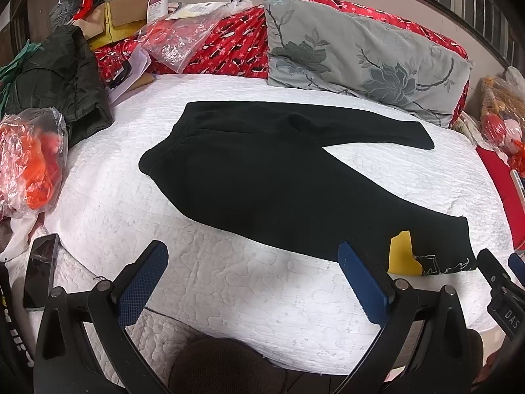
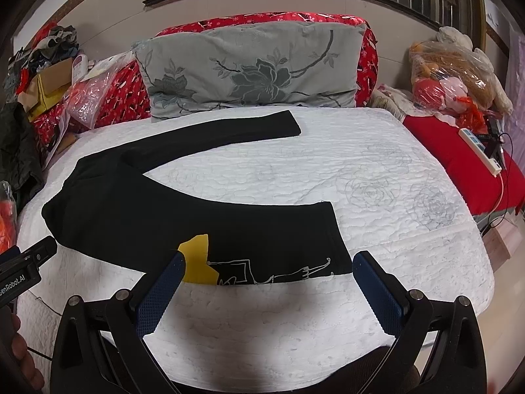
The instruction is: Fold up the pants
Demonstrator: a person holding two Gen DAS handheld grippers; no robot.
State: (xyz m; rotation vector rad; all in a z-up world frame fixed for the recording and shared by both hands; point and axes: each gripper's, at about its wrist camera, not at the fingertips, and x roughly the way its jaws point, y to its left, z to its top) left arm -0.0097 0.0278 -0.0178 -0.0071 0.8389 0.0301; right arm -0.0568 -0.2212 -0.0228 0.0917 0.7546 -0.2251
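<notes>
Item: black pants, 1 pair, lying flat and unfolded on the white quilted bed cover. Legs are spreading apart in a V. The waistband is pointing toward the left side of the bed; the far leg is running along just in front of the grey floral pillow; the near leg is ending close to you at a cuff beside a yellow patch and white line print.

Step in hand: by my reading you are sitting at the very start, with no fold made yet and both tools hanging over bare quilt at the near edge.

Left gripper: you are holding it spread wide, with nothing between its blue pads. The near leg is lying just beyond its fingertips, the right-hand finger reaching about to the hem edge.

Right gripper: you are holding it equally wide and empty. The printed cuff is lying just ahead, between the lines of its 2 fingers; whether a fingertip is touching cloth is not clear.

Next move, as a judgement: you are likely needing to pinch the near leg at cuff and mid-length with the 2 tools, then carry it over onto the far leg so the 2 legs are stacking. Thick fabric may be sagging between the 2 grips.
</notes>
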